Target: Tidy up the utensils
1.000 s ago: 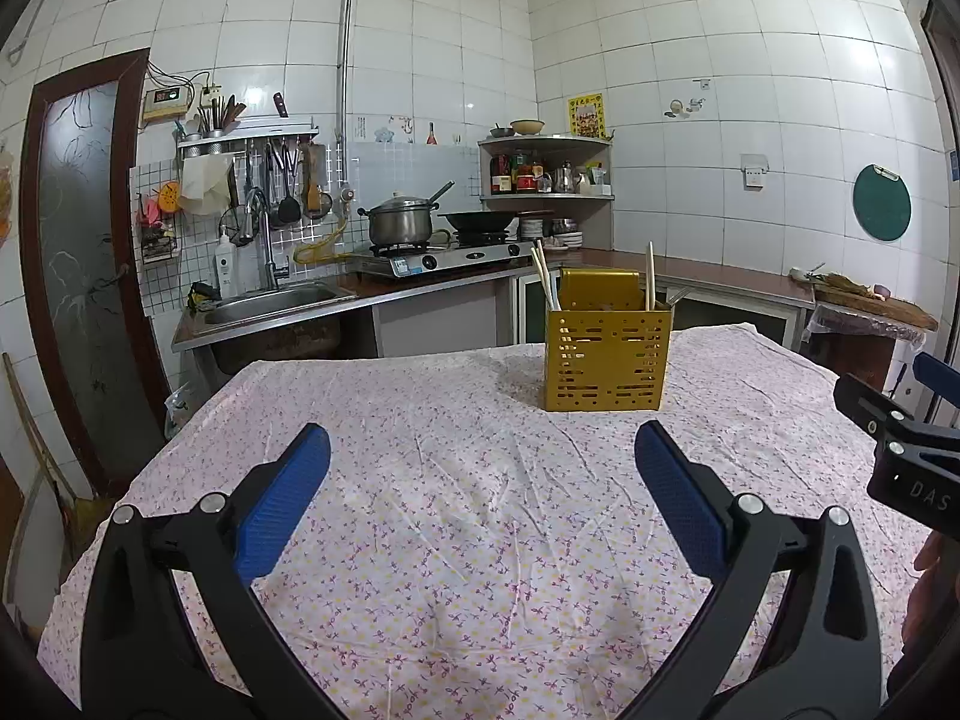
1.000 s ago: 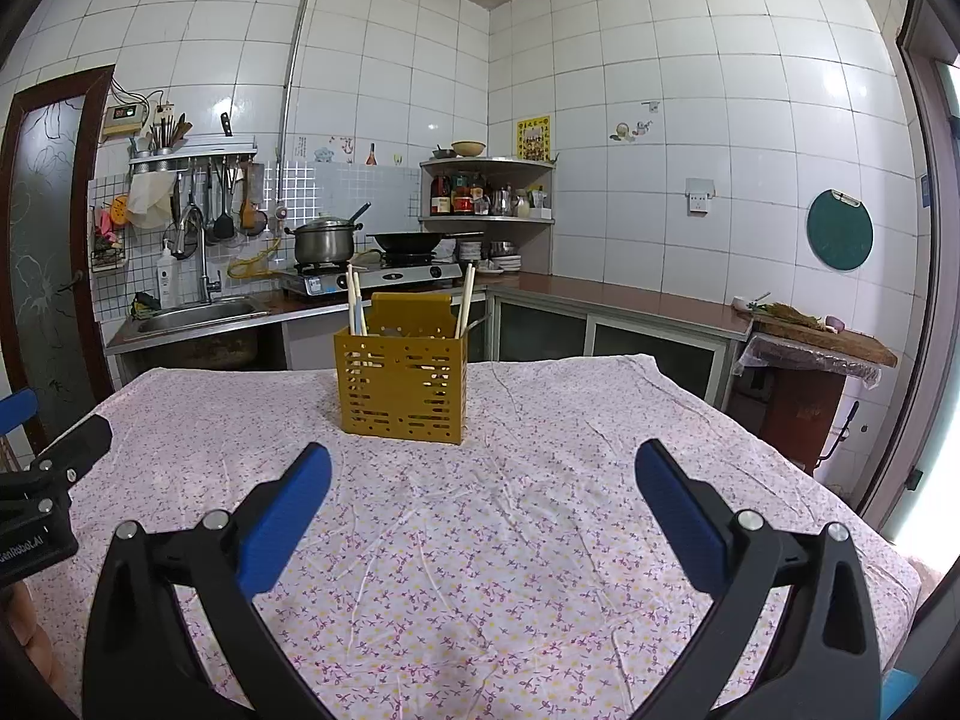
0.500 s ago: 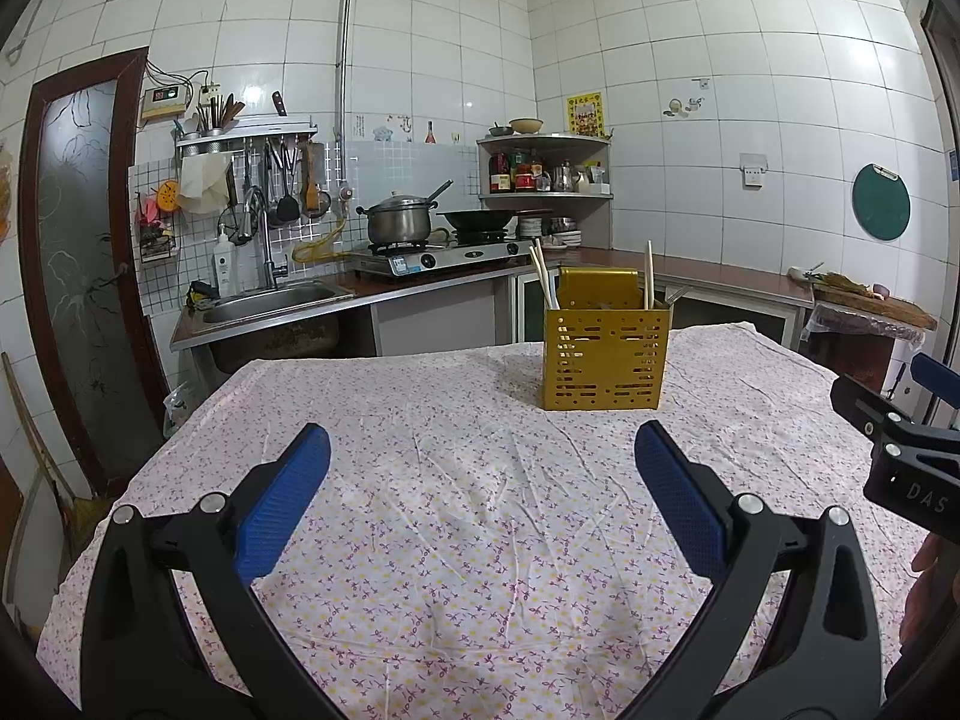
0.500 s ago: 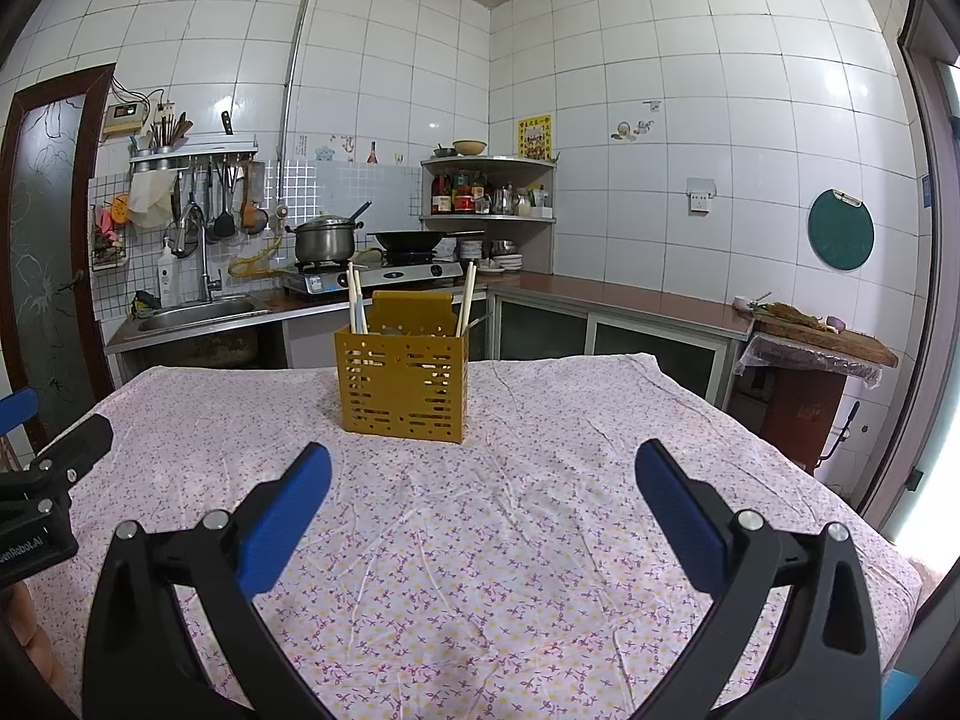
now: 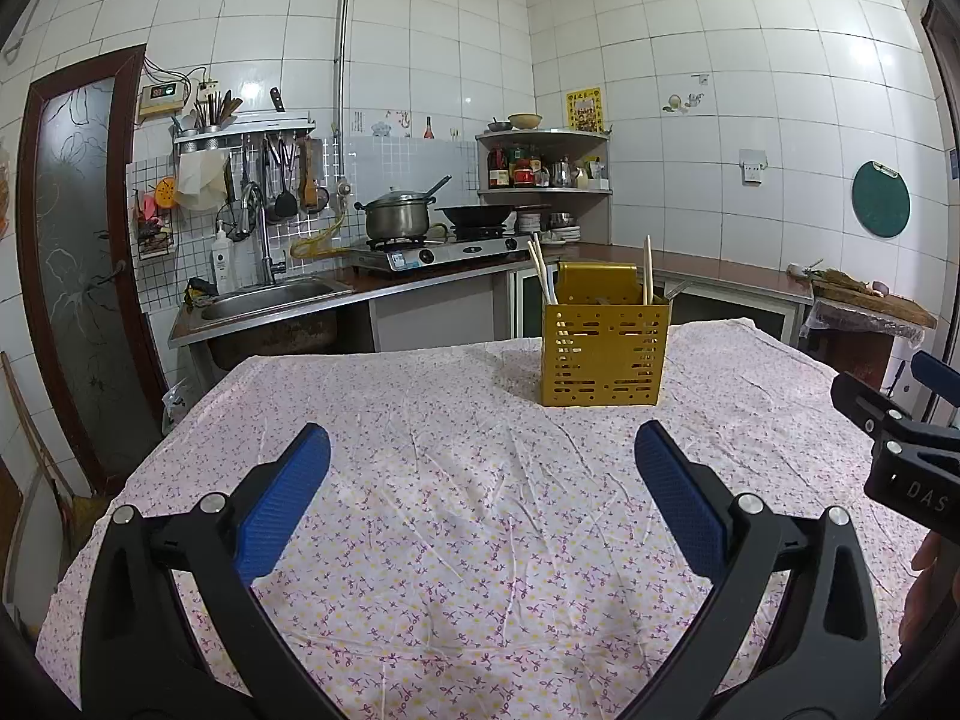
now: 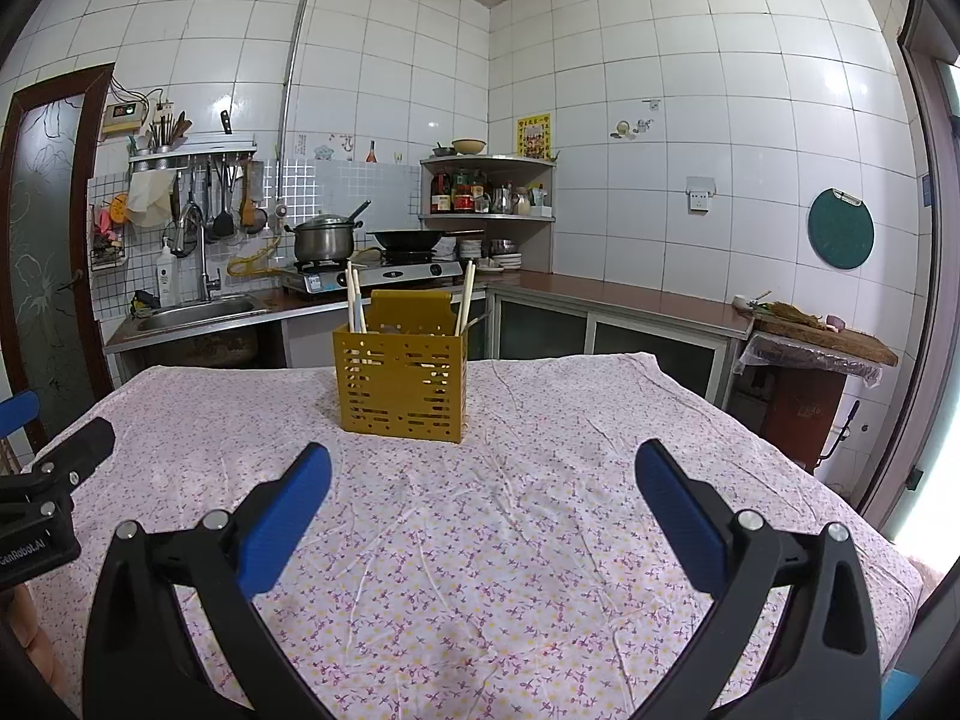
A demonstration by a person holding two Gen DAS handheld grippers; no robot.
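A home kitchen: white tiled walls, a steel sink, gas stove with pot, hanging utensils

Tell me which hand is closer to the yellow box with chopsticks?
Probably the right gripper: the yellow holder sits nearer and more centered in its view. Left gripper sees it farther off. Both jaws are open and empty.

L claw agape, R claw too (both empty)
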